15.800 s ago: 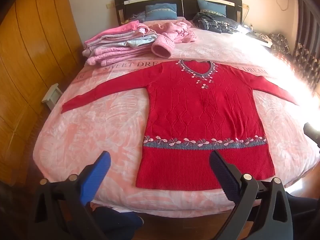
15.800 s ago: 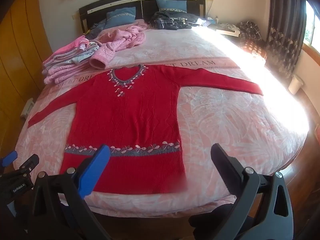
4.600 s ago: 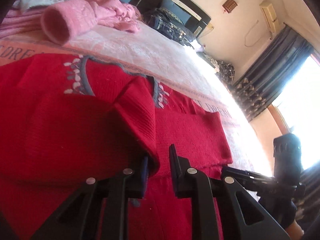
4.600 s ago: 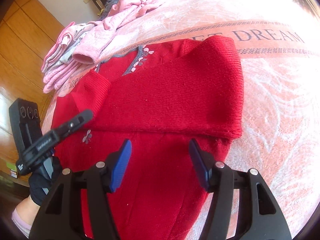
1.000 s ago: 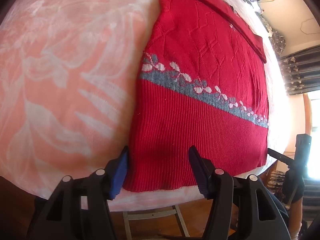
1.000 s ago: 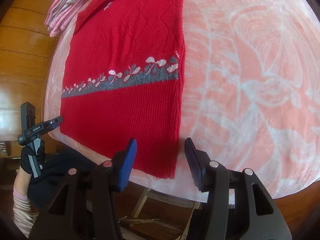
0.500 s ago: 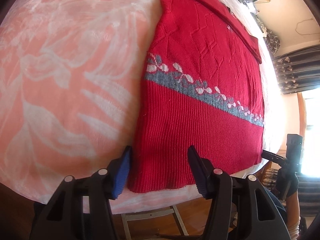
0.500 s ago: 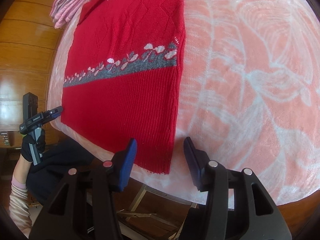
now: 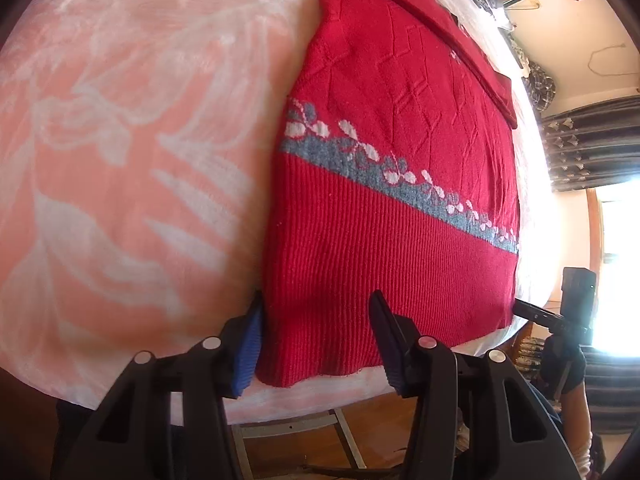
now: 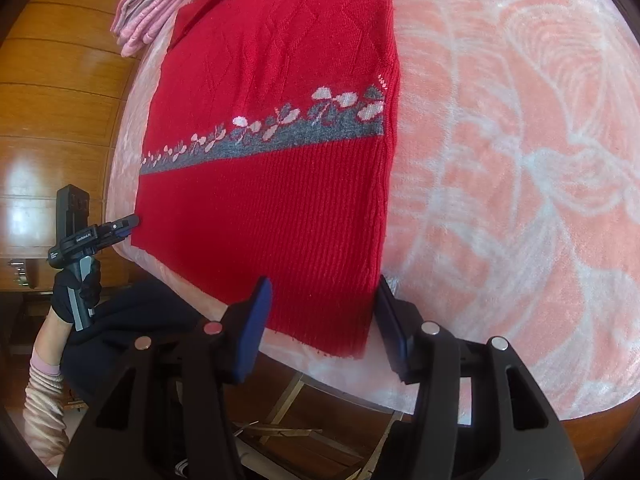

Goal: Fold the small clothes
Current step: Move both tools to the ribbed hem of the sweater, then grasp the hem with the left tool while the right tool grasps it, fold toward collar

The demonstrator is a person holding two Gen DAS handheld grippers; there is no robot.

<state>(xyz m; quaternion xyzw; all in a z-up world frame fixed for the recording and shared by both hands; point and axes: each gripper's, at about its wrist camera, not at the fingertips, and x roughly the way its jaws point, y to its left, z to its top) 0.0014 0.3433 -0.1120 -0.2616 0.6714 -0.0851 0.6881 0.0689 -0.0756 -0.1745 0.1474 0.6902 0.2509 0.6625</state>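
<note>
- Pink bedspread [image 9: 120, 168] with pale leaf print covers the bed, left side bare.
- Left gripper [image 9: 316, 340] at the sweater's lower left hem corner, jaws spread wide, one blue-padded finger [image 9: 248, 344] just outside the side edge, the other over the ribbed hem. Nothing clamped.
- Red sweater [image 9: 384, 208] lies flat on the bedspread, sleeves folded in across the chest, grey band with white flowers [image 9: 400, 184] above the ribbed hem, hem at the bed's near edge.
- Pile of pink clothes [image 10: 148, 12] at the far left of the bed in the right wrist view, beside the sweater's top.
- Wooden wardrobe panels [image 10: 52, 120] left of the bed.
- Gloved hand [image 10: 74, 288] holds the left gripper's handle, striped sleeve below it.
- Right gripper [image 10: 324, 320] at the lower right hem corner, jaws wide apart, straddling the corner, not closed on the fabric.
- Dark curtain [image 9: 592, 144] by a bright window on the far right.
</note>
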